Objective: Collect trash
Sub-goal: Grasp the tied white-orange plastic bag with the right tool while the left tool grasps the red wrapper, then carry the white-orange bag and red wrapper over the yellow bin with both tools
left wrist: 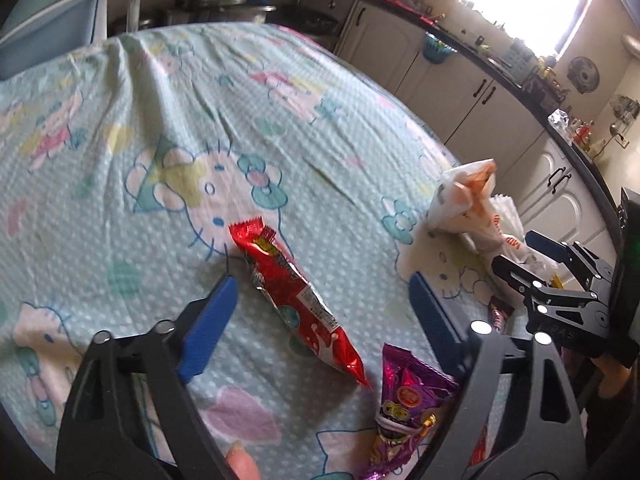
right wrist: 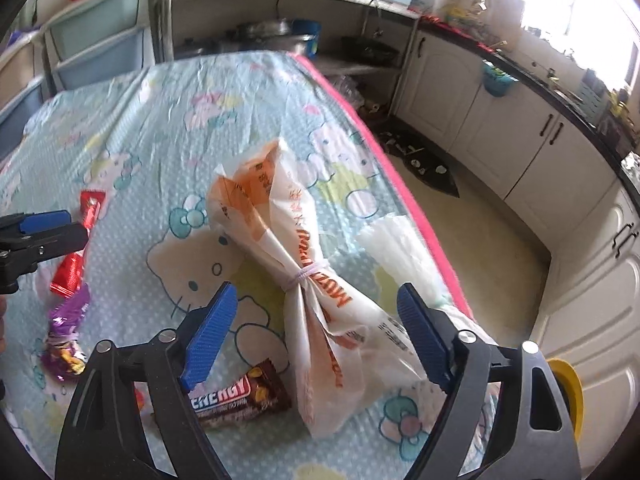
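On the cartoon-cat sheet (left wrist: 168, 92) covering the counter: trash is scattered near the front edge. Left gripper (left wrist: 320, 316) jaws wide apart, nothing held; red wrapper (left wrist: 296, 300) lies between its blue pads, not touched by either. Purple wrapper (left wrist: 404, 404) sits just beside the red one's lower end, partly under the left gripper's right finger (left wrist: 434, 316). Right gripper (right wrist: 316, 336) also spread wide, holding nothing; tied white-and-orange plastic bag (right wrist: 316, 292) lies between its pads, band knotted round the middle, bag's lower end near the right pad. Brown "ENERGY" bar wrapper (right wrist: 244, 396) lies close against the bag's left side, partly hidden behind the right gripper's left finger (right wrist: 210, 336). Crumpled clear plastic (right wrist: 400, 248) just right of the bag, at the pink edge (right wrist: 360, 128) of the sheet. Surroundings: white cabinets (right wrist: 480, 128) with dark handles along the right, blue plastic drawers (right wrist: 100, 48) at far left, pots (right wrist: 276, 34) on a shelf beyond the counter. A fingertip (left wrist: 242, 464) shows at the bottom of the left wrist view.
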The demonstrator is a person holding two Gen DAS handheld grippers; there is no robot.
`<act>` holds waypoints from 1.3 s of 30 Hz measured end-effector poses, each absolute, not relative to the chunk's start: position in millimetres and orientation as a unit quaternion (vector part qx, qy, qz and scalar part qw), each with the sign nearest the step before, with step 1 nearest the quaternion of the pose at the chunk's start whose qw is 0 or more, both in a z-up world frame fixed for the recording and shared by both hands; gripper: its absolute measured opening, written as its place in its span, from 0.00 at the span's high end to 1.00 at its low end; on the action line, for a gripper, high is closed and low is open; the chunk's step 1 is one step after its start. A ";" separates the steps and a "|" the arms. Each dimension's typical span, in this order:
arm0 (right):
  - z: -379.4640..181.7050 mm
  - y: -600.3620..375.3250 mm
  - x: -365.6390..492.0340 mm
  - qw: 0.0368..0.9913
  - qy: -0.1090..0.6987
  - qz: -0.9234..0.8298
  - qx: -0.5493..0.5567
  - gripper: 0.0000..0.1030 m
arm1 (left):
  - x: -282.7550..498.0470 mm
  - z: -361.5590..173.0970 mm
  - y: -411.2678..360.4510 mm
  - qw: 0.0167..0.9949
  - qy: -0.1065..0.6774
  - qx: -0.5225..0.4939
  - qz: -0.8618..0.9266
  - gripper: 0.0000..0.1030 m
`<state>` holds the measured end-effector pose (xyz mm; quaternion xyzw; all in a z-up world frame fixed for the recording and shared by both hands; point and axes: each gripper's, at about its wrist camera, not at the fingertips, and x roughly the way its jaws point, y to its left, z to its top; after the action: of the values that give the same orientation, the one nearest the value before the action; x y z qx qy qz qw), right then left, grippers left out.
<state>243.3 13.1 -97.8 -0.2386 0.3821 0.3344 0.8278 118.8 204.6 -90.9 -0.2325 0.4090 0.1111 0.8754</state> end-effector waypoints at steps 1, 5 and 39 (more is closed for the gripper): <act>-102.0 17.1 245.6 0.823 0.387 0.334 -0.247 0.30 | 120.5 -93.7 203.7 0.874 0.414 -0.230 0.112 0.32; -113.9 23.5 249.9 0.814 0.398 0.328 -0.267 0.35 | 121.9 -98.4 201.2 0.873 0.420 -0.216 0.121 0.42; -57.2 -50.0 218.5 0.852 0.361 0.358 -0.125 0.71 | 102.1 -34.4 167.4 0.919 0.349 -0.174 0.064 0.90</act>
<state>218.5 -50.0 -57.2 -0.1246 0.3611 0.3576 0.8522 102.1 167.4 -34.4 -0.1742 0.3487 0.0643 0.9187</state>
